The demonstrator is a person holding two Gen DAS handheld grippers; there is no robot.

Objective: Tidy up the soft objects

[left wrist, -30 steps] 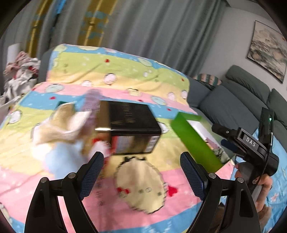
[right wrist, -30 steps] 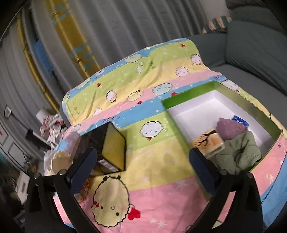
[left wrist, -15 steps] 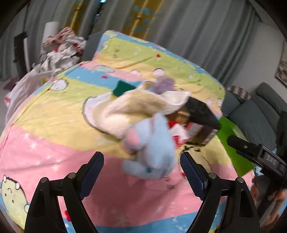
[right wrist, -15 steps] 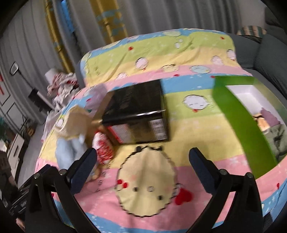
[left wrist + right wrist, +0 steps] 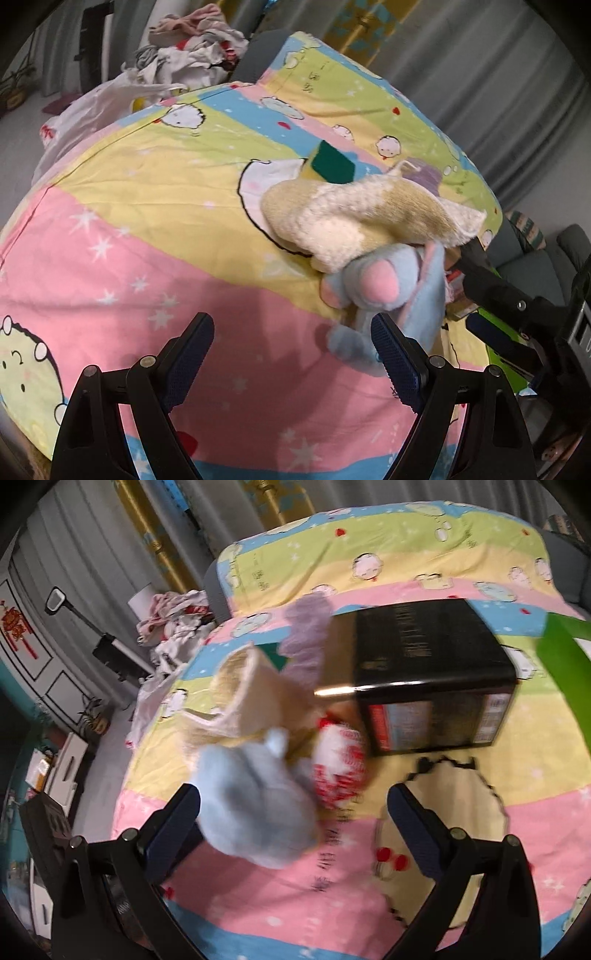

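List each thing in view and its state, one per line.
Left gripper: jaws open, empty.
Right gripper: jaws open, empty.
Blue plush: lying on the sheet, ungripped.
Cream cloth: draped over the blue plush.
Black box: closed, on its side.
Green box: only one wall visible.

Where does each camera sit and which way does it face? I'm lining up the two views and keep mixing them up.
Left wrist: on the left hand-held gripper, angled down at the sheet and blue plush; its open fingers show, and the right hand-held gripper at the right edge.
Right wrist: on the right hand-held gripper, angled down at the blue plush and black box; only its open fingers show.
Shared: sheet, blue plush, cream cloth.
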